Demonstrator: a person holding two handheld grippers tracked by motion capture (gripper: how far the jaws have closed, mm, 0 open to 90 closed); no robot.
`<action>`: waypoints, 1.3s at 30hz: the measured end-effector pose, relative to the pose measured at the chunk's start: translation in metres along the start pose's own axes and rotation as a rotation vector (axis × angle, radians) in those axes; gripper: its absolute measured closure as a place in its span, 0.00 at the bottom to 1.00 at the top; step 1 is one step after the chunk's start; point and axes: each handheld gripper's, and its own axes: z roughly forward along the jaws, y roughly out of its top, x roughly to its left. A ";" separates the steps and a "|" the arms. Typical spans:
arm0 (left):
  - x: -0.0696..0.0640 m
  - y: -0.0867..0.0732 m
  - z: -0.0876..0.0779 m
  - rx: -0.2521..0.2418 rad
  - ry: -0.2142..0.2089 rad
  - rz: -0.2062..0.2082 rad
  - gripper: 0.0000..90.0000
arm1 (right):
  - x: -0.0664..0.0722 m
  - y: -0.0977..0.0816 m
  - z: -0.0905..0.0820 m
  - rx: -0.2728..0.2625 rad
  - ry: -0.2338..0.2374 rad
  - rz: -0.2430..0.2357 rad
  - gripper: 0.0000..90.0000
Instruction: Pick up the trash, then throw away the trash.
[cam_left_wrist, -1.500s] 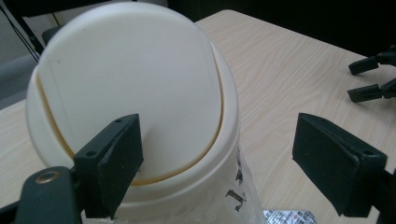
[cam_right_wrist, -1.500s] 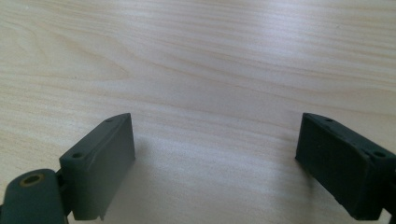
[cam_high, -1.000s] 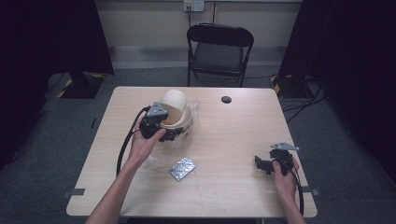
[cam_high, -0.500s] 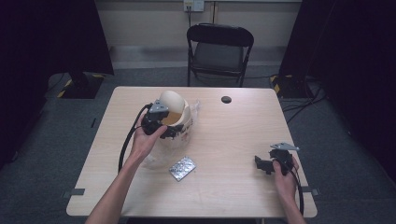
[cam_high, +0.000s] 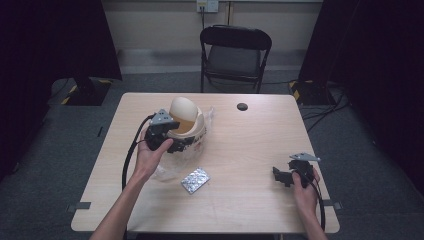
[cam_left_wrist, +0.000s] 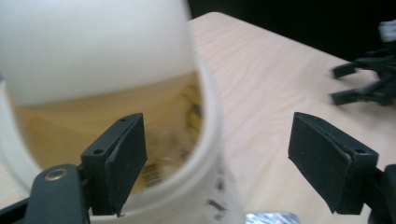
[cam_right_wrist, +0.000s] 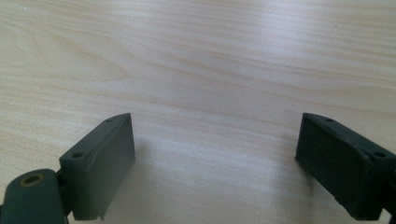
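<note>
No legible text.
Dark print on white jar (cam_left_wrist: 205, 140) wall betw. left gripper (cam_left_wrist: 215, 158) jaws, too blurred to read.

We're getting even overhead light on the table (cam_high: 240, 200), with the room around it falling off into near black. Shadows are staying soft and short under the hands. In the left gripper view, the cream container (cam_left_wrist: 93, 51) is blurring out completely, way too close to focus. The right gripper view is looking sharper, with the wood grain showing clearly and a faint sheen near the top.
</note>
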 end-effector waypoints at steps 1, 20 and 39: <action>0.000 0.000 0.000 0.000 0.000 0.000 0.21 | 0.000 0.000 0.000 0.000 0.000 -0.001 0.12; -0.039 -0.054 -0.013 0.020 -0.046 -0.019 0.21 | 0.000 0.000 0.000 0.000 0.000 -0.001 0.12; -0.054 -0.099 0.014 0.169 -0.093 -0.002 0.21 | 0.000 0.000 0.000 -0.001 0.000 0.000 0.12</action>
